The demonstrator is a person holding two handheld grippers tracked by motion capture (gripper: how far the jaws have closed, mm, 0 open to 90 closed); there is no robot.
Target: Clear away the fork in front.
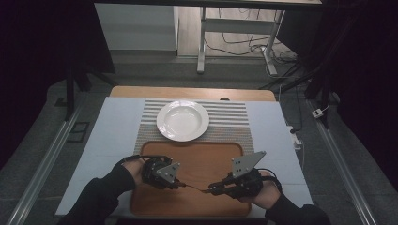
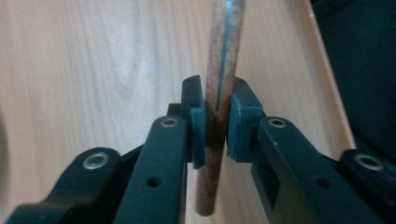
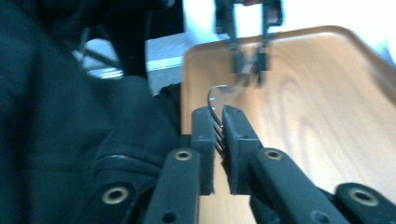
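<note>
A fork (image 1: 195,188) with a brown wooden handle (image 2: 224,56) hangs level over the wooden tray (image 1: 197,154), spanning the gap between both grippers. My left gripper (image 1: 179,183) is shut on the handle, whose end pokes out below the pads (image 2: 198,126). In the left gripper view the gripper (image 2: 215,116) clamps the handle upright. My right gripper (image 1: 211,191) is shut on the metal tines (image 3: 217,133), and in the right gripper view the gripper (image 3: 217,126) holds them edge-on. The left gripper (image 3: 247,60) appears farther off there, blurred.
A white deep plate (image 1: 162,123) stands empty on a striped placemat (image 1: 230,117) just beyond the tray. A pale cloth (image 1: 112,131) covers the table. A dark sleeve (image 3: 70,116) is close on the left in the right gripper view. Table legs and cables lie beyond the table.
</note>
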